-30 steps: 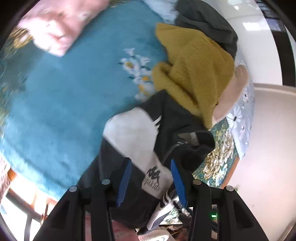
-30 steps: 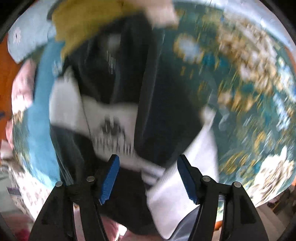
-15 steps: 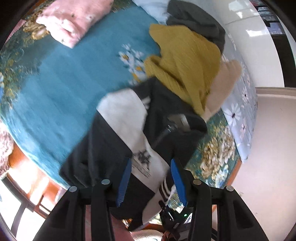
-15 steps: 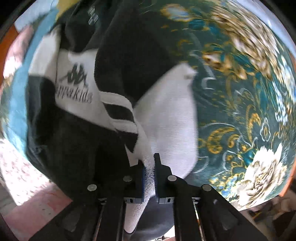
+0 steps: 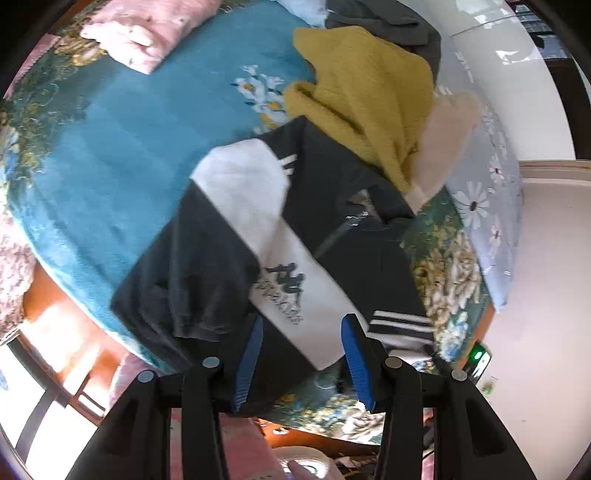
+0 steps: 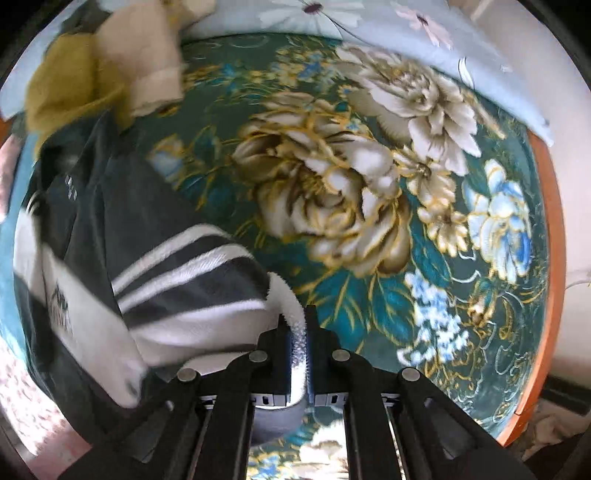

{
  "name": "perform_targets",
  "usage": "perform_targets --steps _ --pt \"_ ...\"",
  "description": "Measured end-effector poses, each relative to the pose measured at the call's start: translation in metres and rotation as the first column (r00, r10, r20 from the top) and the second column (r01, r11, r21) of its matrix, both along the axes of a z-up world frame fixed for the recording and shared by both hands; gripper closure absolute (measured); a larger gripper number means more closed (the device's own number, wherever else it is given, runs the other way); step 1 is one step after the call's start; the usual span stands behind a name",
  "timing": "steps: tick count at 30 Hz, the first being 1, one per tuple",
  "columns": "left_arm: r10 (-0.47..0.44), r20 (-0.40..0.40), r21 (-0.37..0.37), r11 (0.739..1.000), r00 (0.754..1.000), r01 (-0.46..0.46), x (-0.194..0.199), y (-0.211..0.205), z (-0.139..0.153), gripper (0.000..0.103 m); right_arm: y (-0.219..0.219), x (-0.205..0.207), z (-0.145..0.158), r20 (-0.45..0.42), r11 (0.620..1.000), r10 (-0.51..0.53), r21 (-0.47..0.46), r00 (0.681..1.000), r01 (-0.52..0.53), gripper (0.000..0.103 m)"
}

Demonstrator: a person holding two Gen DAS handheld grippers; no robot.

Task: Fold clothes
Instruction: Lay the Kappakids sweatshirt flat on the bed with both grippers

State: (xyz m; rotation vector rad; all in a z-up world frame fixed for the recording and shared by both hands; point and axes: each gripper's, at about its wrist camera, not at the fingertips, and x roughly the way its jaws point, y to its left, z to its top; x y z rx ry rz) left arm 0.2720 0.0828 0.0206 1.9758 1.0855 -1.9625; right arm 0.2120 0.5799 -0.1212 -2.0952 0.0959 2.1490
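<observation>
A black and white zip jacket (image 5: 280, 236) lies spread on the bed, collar toward a pile of clothes. My left gripper (image 5: 301, 354) hangs above its lower hem, open, its blue pads apart and nothing pinched between them. My right gripper (image 6: 298, 332) points straight down, shut on the white cuff edge of the jacket's striped sleeve (image 6: 192, 280). The sleeve is stretched out over the floral bedcover (image 6: 369, 184).
A mustard sweater (image 5: 369, 96), a beige garment (image 5: 447, 136) and a dark grey one (image 5: 391, 22) are heaped beyond the collar. A pink folded cloth (image 5: 147, 33) lies on the teal blanket (image 5: 110, 155). The bed's wooden edge (image 6: 550, 258) runs along the right.
The right gripper shut on the white cuff and carried the sleeve right over the floral cover. The left gripper drew back and up from the jacket, jaws unchanged.
</observation>
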Motion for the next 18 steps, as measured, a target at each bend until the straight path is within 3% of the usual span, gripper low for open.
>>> perform_targets --steps 3,6,8,11,12,15,18 --pt "-0.012 -0.012 -0.044 0.999 1.0 0.012 0.007 -0.002 -0.001 0.055 -0.006 -0.006 -0.017 0.024 0.999 -0.042 -0.007 0.999 0.042 0.097" --pt "-0.08 -0.037 -0.133 0.988 0.996 0.074 0.008 0.003 -0.005 0.055 -0.015 -0.005 -0.014 -0.008 0.998 -0.054 -0.013 0.998 0.054 0.095" --pt "-0.147 -0.053 -0.204 0.97 0.988 0.133 0.007 0.009 -0.011 0.052 -0.019 0.0 0.001 -0.064 0.998 -0.063 -0.017 0.996 0.062 0.083" --pt "-0.283 -0.063 -0.302 0.919 0.957 0.252 0.006 0.027 -0.029 0.046 -0.021 0.009 0.034 -0.178 0.996 -0.084 -0.028 0.98 0.081 0.054" --pt "-0.335 -0.059 -0.33 0.896 0.94 0.298 0.006 0.035 -0.038 0.045 -0.023 0.017 0.052 -0.23 0.995 -0.098 -0.036 0.968 0.092 0.049" --pt "-0.472 -0.013 -0.394 0.813 0.882 0.429 0.007 0.059 -0.079 0.044 -0.034 0.04 0.086 -0.296 0.99 -0.138 -0.066 0.945 0.124 0.044" --pt "-0.575 0.053 -0.401 0.737 0.817 0.544 0.013 0.079 -0.13 0.044 -0.056 0.063 0.096 -0.267 0.989 -0.145 -0.07 0.953 0.131 0.041"
